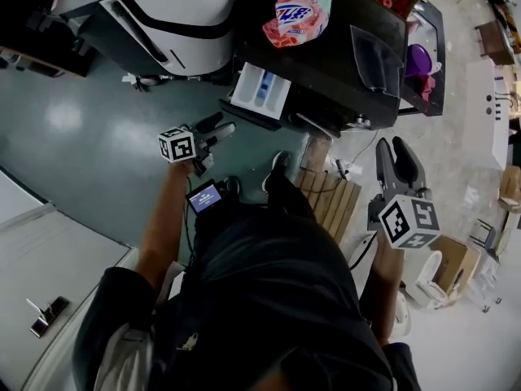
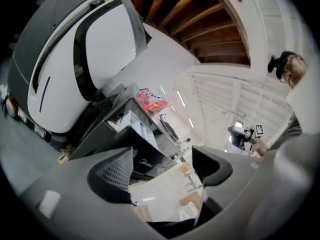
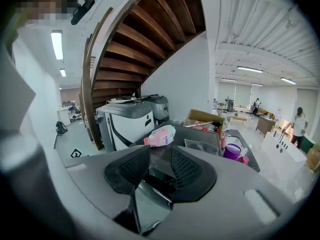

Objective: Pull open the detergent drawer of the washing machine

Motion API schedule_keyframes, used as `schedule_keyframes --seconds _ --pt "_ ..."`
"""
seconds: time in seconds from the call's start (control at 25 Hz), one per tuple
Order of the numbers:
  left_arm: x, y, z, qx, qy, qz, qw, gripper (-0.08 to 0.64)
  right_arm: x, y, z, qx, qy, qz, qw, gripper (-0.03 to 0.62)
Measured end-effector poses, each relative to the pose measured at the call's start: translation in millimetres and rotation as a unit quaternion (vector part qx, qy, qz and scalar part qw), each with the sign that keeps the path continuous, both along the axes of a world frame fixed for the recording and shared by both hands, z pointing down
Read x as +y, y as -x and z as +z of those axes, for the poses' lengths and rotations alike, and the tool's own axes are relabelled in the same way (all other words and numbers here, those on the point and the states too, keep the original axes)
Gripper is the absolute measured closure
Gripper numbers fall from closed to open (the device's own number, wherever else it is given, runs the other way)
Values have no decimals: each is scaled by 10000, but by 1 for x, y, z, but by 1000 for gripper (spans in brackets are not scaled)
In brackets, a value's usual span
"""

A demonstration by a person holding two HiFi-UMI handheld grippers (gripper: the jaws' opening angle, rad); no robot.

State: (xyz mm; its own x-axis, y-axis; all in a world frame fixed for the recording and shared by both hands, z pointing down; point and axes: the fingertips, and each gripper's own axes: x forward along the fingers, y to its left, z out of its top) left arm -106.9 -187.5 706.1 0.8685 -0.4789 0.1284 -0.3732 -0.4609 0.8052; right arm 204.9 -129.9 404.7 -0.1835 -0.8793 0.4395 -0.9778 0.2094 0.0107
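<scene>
The black washing machine [image 1: 326,63] stands at the top of the head view, a pink detergent bag [image 1: 297,15] lying on it. Its white detergent drawer [image 1: 256,88] sticks out of the front, showing a blue compartment. My left gripper [image 1: 224,125] hovers just below and left of the drawer, apart from it. Its jaws stand wide, with nothing between them [image 2: 165,171]. In the left gripper view the drawer [image 2: 132,121] lies ahead. My right gripper [image 1: 395,149] hangs to the right of the machine; its jaws are a narrow gap apart and empty [image 3: 156,161].
A large white and grey machine [image 1: 163,6] stands left of the washer. A wooden pallet [image 1: 330,198] lies on the floor below the washer. A purple object [image 1: 417,59] sits on the dark unit to the right. A small screen device [image 1: 205,196] hangs at my chest.
</scene>
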Motion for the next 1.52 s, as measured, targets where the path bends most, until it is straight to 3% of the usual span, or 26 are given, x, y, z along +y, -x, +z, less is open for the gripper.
schedule_keyframes --seconds 0.2,0.36,0.76,1.0,1.24,1.52 --pt "-7 36 -55 -685 -708 65 9951 143 8 16 -9 -140 -208 -86 9996 472" --pt "-11 59 -106 -1087 -1347 -78 9849 156 14 27 -13 -257 -358 -130 9989 472" --pt "9 72 -207 -2407 -2610 -140 9347 176 30 46 -38 -357 -799 -188 9960 472" --pt "22 77 -268 -2616 -3105 -325 9133 190 40 58 -55 -292 -1093 -168 9934 472" --pt "32 84 -325 -2861 -3591 -585 8864 204 48 64 -71 -252 -1330 -125 9907 474" --pt "37 92 -374 -2905 -3987 -916 8650 227 49 71 -88 -214 -1525 -75 9880 473"
